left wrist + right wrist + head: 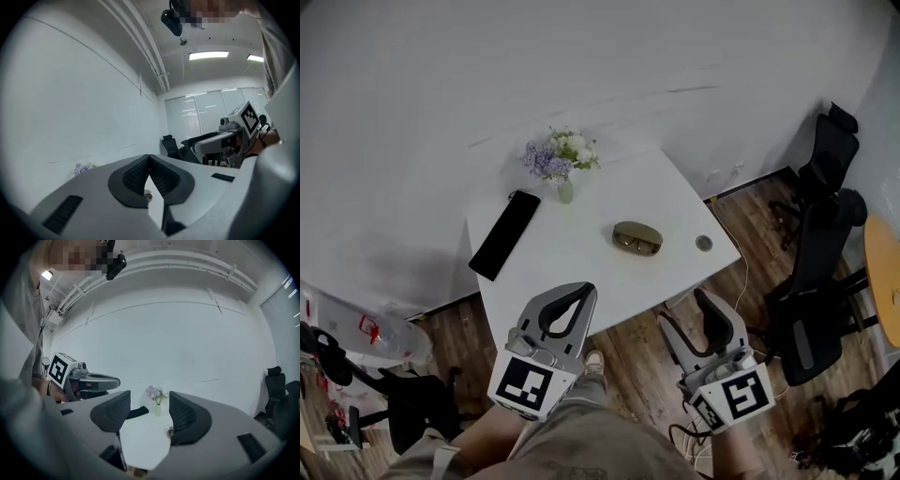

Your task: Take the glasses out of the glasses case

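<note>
Olive-gold, the case point(637, 238) lies on the white table point(581, 272); we cannot tell whether it is open or what it holds. A vase point(565, 191) holds lilac flowers point(560, 156). Both tongs hang by the near edge, well apart from the case. Our left tongs point(587, 290) are pinched together and empty, and our right tongs point(682, 307) are spread wide and empty.

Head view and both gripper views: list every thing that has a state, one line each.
left tongs: shut, empty.
right tongs: open, empty.
golden oval glasses case: flat on the white table, untouched; open or shut unclear.
small vase of lilac and white flowers: upright.
flat black rectangular slab: lying flat at the table's edge.
</note>
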`<state>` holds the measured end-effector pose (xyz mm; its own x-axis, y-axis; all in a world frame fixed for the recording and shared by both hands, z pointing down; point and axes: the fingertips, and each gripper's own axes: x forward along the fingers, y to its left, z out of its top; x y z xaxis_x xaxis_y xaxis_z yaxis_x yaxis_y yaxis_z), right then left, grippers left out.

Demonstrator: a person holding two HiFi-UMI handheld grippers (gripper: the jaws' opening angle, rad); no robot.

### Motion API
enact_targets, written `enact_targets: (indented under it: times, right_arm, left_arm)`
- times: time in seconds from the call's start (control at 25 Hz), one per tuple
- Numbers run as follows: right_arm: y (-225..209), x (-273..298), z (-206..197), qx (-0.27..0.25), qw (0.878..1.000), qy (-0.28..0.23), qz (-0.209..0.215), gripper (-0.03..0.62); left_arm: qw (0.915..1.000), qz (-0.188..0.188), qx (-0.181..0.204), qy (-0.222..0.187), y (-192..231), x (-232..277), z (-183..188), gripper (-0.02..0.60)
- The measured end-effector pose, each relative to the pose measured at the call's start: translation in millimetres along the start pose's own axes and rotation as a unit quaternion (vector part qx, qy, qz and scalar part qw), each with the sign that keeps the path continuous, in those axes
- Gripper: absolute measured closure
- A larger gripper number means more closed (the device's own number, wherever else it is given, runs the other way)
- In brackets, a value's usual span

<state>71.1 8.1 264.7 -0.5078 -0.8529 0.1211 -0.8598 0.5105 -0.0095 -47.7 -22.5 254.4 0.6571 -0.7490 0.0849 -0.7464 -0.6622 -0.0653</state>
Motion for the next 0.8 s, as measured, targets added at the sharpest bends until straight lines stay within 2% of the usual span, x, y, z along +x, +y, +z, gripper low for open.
enact_targets:
  times: [0.16, 0.32, 0.52, 0.68, 0.8]
  right_arm:
    - [-24.8, 67.3, -1.0, 0.000, 1.000, 0.015, 0.002, 0.321]
    - [-44.8, 111.5, -7.4, 0.004, 0.999, 0.035, -0.006, 0.333]
    - [-61.9, 147.2, -28.9, 0.012, 0.998, 0.067, -0.002, 0.333]
    - [-65.7, 163.2, -56.1, 0.019, 0.995, 0.101, 0.013, 0.333]
    - [-70.7, 171.7, -74.9, 0.030, 0.992, 0.120, 0.028, 0.333]
  left_arm:
    - [0.9999, -0.012, 0.006, 0.007, 47.3, 48.0, 0.0, 0.565]
    - [0.9998, -0.016, 0.001, 0.012, 82.3, 84.0, -6.3, 0.566]
    - [0.9993, -0.023, -0.002, 0.030, 104.6, 116.1, -24.1, 0.566]
    - [0.9984, -0.021, -0.023, 0.048, 112.2, 130.9, -44.0, 0.566]
    - [0.9979, -0.016, -0.020, 0.059, 115.8, 141.7, -54.5, 0.566]
